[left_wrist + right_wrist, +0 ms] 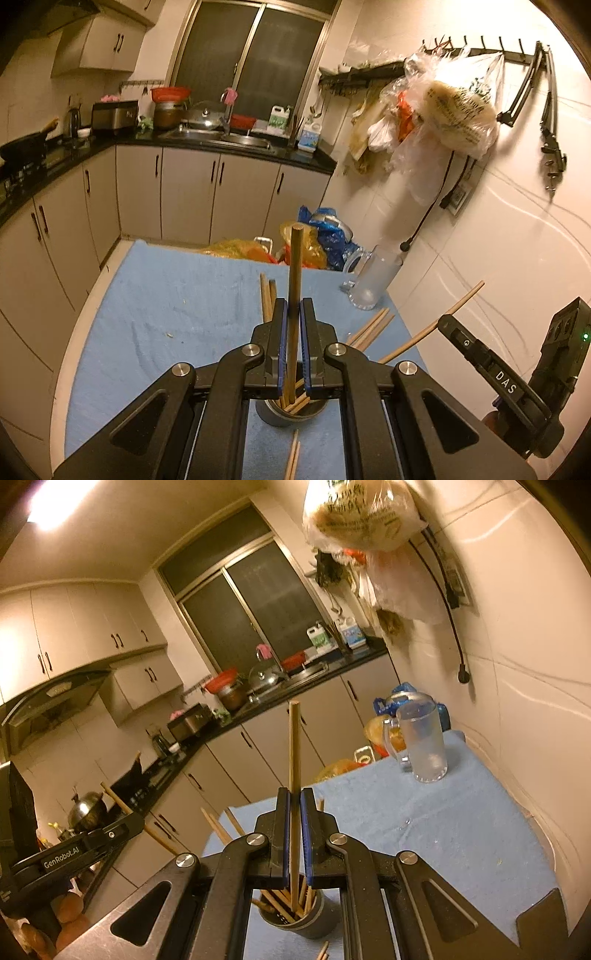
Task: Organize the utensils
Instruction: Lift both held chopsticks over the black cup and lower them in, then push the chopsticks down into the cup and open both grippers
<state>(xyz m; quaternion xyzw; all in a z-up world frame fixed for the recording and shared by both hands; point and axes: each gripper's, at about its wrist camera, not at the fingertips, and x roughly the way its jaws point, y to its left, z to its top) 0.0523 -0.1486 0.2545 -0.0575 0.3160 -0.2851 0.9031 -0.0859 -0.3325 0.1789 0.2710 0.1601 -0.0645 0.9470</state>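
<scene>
Holding one upright chopstick each: left tongs (294, 314) clamping chopstick (294, 295), right tongs (294, 797) likewise (294, 768); holder cup (291, 413) sitting directly beneath both (long axes pointing down into it).

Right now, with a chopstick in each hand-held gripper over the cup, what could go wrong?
1. The grey cylindrical metal cup is already crowded with leaning brown wooden chopsticks; a new one could jam or bounce out.
2. The left hand-held gripper and right hand-held gripper both hang over it and might collide.
3. A bump could tip the cup.
</scene>
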